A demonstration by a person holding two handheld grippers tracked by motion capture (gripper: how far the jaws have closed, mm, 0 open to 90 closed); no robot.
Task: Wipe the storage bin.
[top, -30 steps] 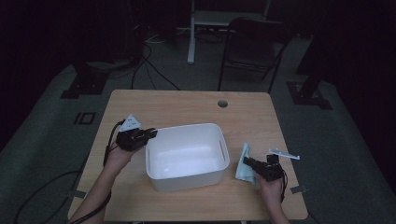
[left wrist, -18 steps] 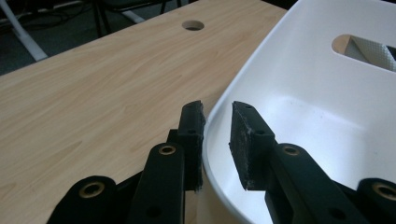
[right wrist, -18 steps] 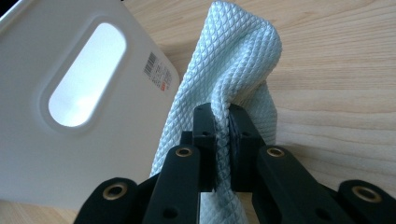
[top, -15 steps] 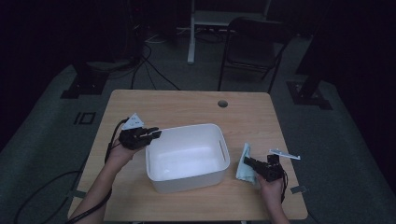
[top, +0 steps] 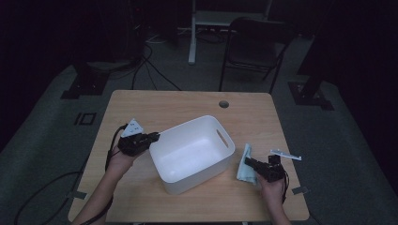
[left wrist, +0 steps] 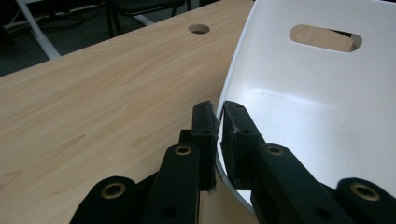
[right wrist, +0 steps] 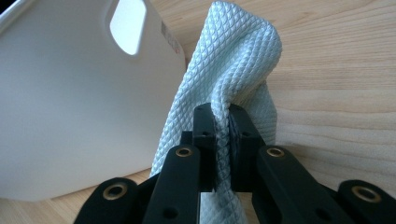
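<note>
A smooth white plastic tub (top: 192, 154) with rounded corners and an oval handle slot in its end wall sits, turned at an angle, in the middle of the pale wood-grain worktop (top: 187, 103), which has a round cable hole near its far edge. The left hand-held gripper (top: 152, 137), black and angular with a grey three-cornered plate on top, reaches the tub's near-left rim; in the left gripper view its two flat black pads (left wrist: 233, 135) have just been closing and now pinch the thin, curved plastic wall (left wrist: 299, 102) between them, one pad outside and one inside the tub. The slot in the opposite wall shows wood through it. The right hand-held gripper (top: 248, 162) lies low on the worktop just to the right of the tub, its jaws clamped tight on a pale mint-green cloth (top: 245, 161) with a fine diamond-waffle weave. In the right gripper view the cloth (right wrist: 233, 65) bunches into a soft upright fold above the pads and trails down between the black arms with brass-coloured rivets; the rest of it lies flat on the wood, close beside the tub's glossy outer wall (right wrist: 70, 107), which carries a small printed label near the slot. Whether cloth and tub touch is not clear. A second grey plate shows just beyond the right hand.
</note>
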